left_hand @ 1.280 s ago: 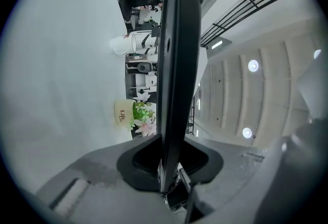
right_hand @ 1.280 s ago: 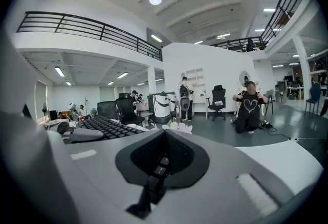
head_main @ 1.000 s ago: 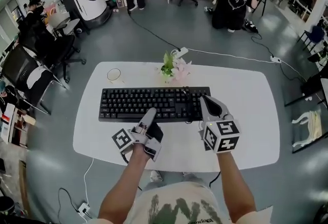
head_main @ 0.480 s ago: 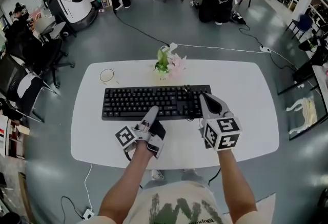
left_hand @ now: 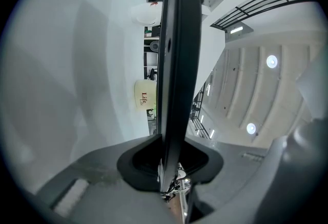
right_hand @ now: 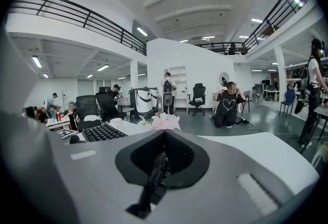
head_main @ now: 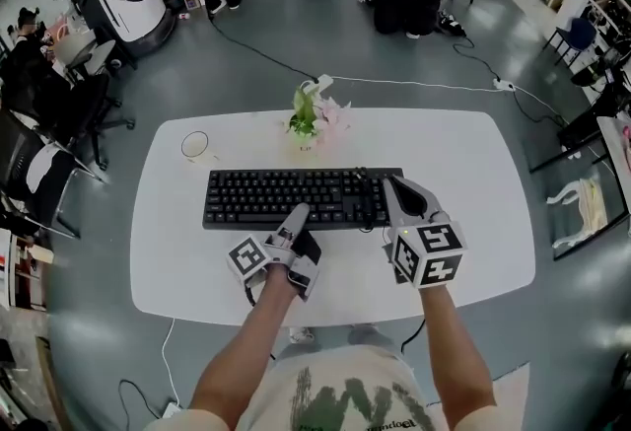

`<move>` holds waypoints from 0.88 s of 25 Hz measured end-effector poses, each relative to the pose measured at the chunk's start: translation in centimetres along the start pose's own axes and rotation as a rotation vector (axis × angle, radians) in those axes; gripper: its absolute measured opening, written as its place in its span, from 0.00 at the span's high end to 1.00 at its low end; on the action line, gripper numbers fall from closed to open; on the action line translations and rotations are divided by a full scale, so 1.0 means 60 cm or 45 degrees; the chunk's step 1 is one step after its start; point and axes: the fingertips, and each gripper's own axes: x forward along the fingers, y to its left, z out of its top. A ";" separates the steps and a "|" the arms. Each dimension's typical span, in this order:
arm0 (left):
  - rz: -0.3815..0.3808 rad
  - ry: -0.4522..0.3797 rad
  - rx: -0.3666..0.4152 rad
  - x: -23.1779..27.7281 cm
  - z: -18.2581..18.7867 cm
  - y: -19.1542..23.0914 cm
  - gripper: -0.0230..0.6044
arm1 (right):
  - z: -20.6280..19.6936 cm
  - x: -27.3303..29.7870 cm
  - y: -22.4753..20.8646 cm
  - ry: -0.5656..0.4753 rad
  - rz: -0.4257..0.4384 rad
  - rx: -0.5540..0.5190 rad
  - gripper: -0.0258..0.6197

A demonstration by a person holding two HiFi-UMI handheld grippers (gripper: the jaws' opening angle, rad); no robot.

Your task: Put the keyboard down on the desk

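Left gripper, lower centre of the head view: jaws clenched on the near edge of the black keyboard, which in the left gripper view runs edge-on between the pads. Right gripper, at the keyboard's right end: jaws together, with only a thin dark strip in the notch, not identifiable. The keyboard lies level at mid-frame on the white desk; whether it is in full contact cannot be told. Compared with the earlier frames, it sits slightly farther from the flower arrangement and the mug, nearer the person, and the camera has shifted. Both grips are unchanged. Judgement: placement is nearly complete, with release remaining.
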 end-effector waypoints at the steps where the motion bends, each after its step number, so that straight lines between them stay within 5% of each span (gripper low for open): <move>1: 0.015 0.002 -0.005 0.002 -0.001 0.007 0.82 | -0.002 0.001 0.000 0.004 0.002 0.000 0.96; 22: 0.167 -0.044 -0.144 0.024 0.006 0.111 0.82 | -0.040 0.017 -0.017 0.076 0.021 0.023 0.96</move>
